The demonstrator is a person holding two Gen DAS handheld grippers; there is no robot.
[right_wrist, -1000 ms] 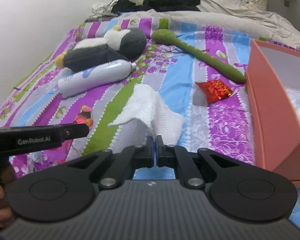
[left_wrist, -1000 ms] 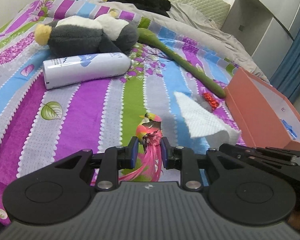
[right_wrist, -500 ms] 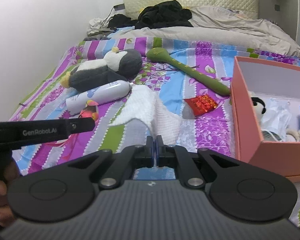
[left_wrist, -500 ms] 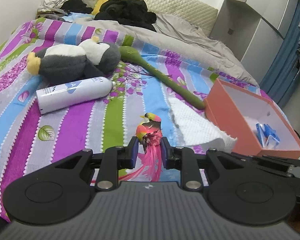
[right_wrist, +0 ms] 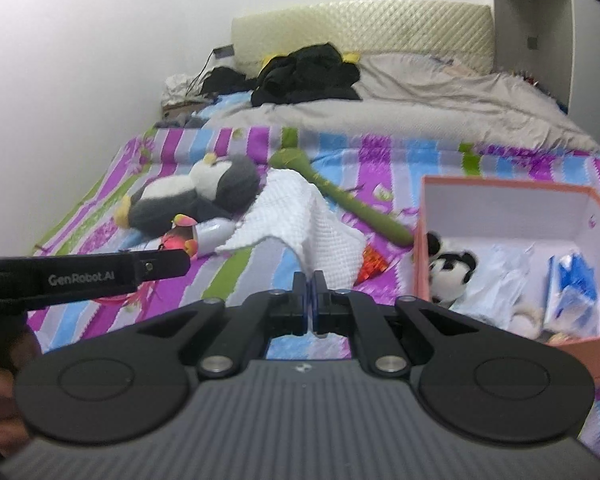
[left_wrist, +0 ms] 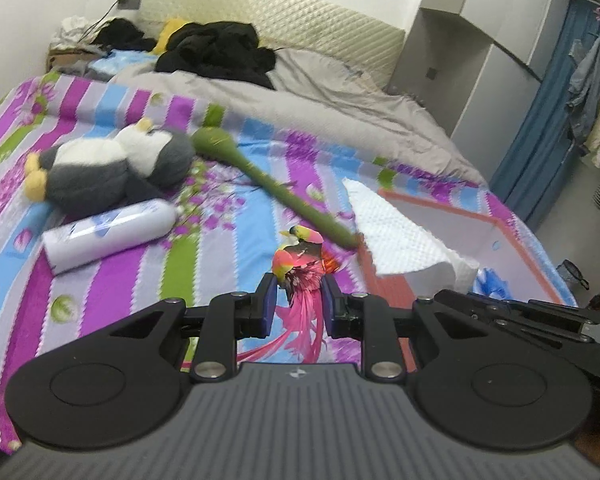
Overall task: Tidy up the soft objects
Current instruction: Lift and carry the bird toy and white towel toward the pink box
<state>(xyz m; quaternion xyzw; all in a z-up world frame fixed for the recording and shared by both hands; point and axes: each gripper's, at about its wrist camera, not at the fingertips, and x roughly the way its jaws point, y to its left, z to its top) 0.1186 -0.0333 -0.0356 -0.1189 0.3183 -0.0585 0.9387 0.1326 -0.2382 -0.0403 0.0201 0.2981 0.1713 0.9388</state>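
Observation:
My left gripper [left_wrist: 298, 294] is shut on a pink feathered toy bird [left_wrist: 302, 268], held up above the striped bedspread [left_wrist: 112, 272]. My right gripper [right_wrist: 310, 284] is shut on a corner of a white waffle cloth [right_wrist: 300, 216], which hangs from its fingers; the same cloth [left_wrist: 396, 236] shows in the left wrist view in front of the orange box [left_wrist: 500, 232]. In the right wrist view the box [right_wrist: 500, 192] lies at the right and holds a small black-and-white plush [right_wrist: 448, 272], blue packets and plastic. The left gripper [right_wrist: 168, 262] with the bird [right_wrist: 178, 236] shows at the left.
On the bed lie a grey-and-white plush penguin [left_wrist: 112, 168], a white bottle [left_wrist: 108, 236], a long green plush stem [left_wrist: 268, 184] and a red foil wrapper [right_wrist: 374, 262]. Dark clothes [left_wrist: 216, 50] and a grey quilt lie by the headboard. A wardrobe [left_wrist: 480, 64] stands at the right.
Both grippers have risen from the bed, one with the bird, the other with the cloth. More of the bed, the headboard and the box's inside have come into view.

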